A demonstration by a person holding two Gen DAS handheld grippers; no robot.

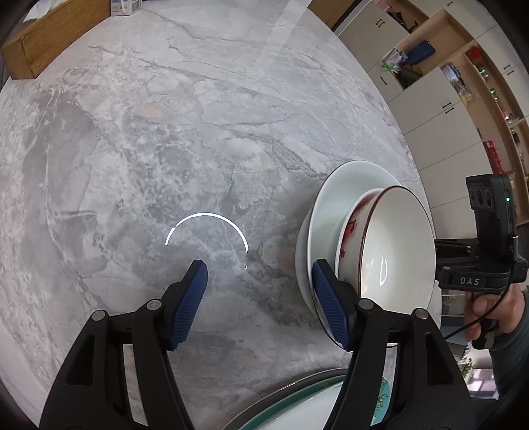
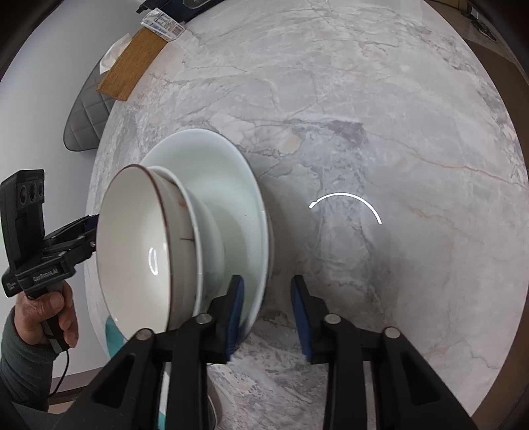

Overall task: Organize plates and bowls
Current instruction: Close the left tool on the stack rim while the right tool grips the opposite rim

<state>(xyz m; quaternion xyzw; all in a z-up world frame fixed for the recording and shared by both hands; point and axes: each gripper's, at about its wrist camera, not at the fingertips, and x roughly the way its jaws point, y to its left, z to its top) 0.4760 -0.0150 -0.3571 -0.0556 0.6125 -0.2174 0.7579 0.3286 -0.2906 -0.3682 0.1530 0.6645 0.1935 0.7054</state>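
Note:
A white bowl with a brown rim and red pattern (image 1: 393, 244) is nested in pale white plates (image 1: 334, 205); the stack stands on edge above the marble table (image 1: 165, 132). My left gripper (image 1: 261, 297) is open, its right finger (image 1: 330, 307) against the stack. In the right wrist view the bowl (image 2: 139, 248) and the plates (image 2: 231, 198) lie left of my right gripper (image 2: 267, 314), which is open, its left finger (image 2: 234, 311) touching the plate rim. Whether either finger bears the stack I cannot tell.
A teal-rimmed plate (image 1: 317, 400) lies at the table's near edge below the left gripper. A wooden box (image 1: 49, 39) with tissues and a small carton (image 1: 125, 6) stand at the far edge. Cabinets and shelves (image 1: 446, 99) stand beyond the table. A grey chair (image 2: 86, 122) is beside it.

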